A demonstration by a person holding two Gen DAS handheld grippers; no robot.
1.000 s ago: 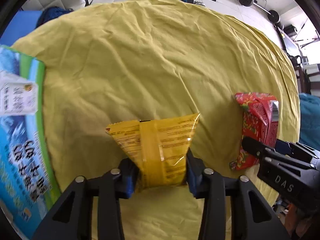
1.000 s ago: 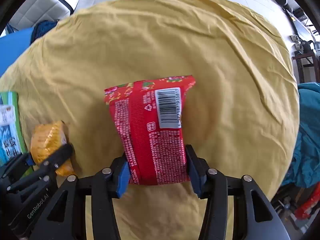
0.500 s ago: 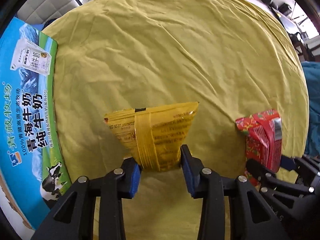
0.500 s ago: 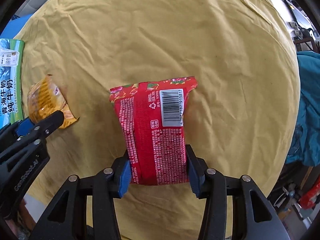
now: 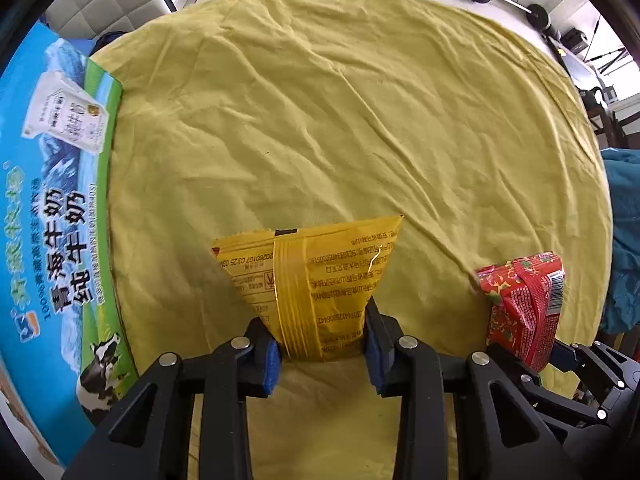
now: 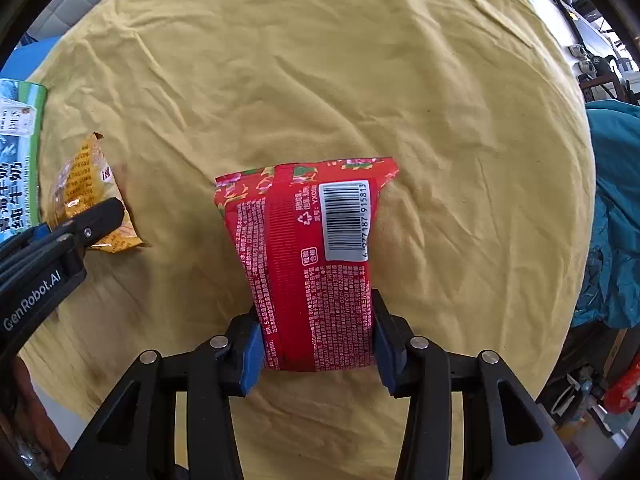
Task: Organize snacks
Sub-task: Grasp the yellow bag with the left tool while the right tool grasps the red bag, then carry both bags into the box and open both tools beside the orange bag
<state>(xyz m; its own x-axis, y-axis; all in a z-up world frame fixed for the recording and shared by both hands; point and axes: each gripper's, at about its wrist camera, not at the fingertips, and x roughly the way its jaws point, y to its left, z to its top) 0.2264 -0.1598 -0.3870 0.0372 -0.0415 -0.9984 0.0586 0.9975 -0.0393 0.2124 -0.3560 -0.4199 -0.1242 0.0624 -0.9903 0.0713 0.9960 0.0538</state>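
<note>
My left gripper (image 5: 322,344) is shut on a yellow snack packet (image 5: 312,280), held above the yellow tablecloth (image 5: 340,120) with its back seam facing the camera. My right gripper (image 6: 316,344) is shut on a red snack packet (image 6: 312,256), barcode side up, also lifted over the cloth. In the left wrist view the red packet (image 5: 524,304) shows at the lower right in the other gripper. In the right wrist view the yellow packet (image 6: 88,204) shows at the left in the left gripper.
A blue and green milk carton box (image 5: 52,208) stands at the table's left edge, also seen as the box (image 6: 18,152) at far left. A teal cloth (image 6: 612,216) hangs past the right edge. Weights and furniture sit beyond the table.
Both grippers have risen and pulled back with their packets, so more of the tablecloth shows. The milk box has come further into the left wrist view.
</note>
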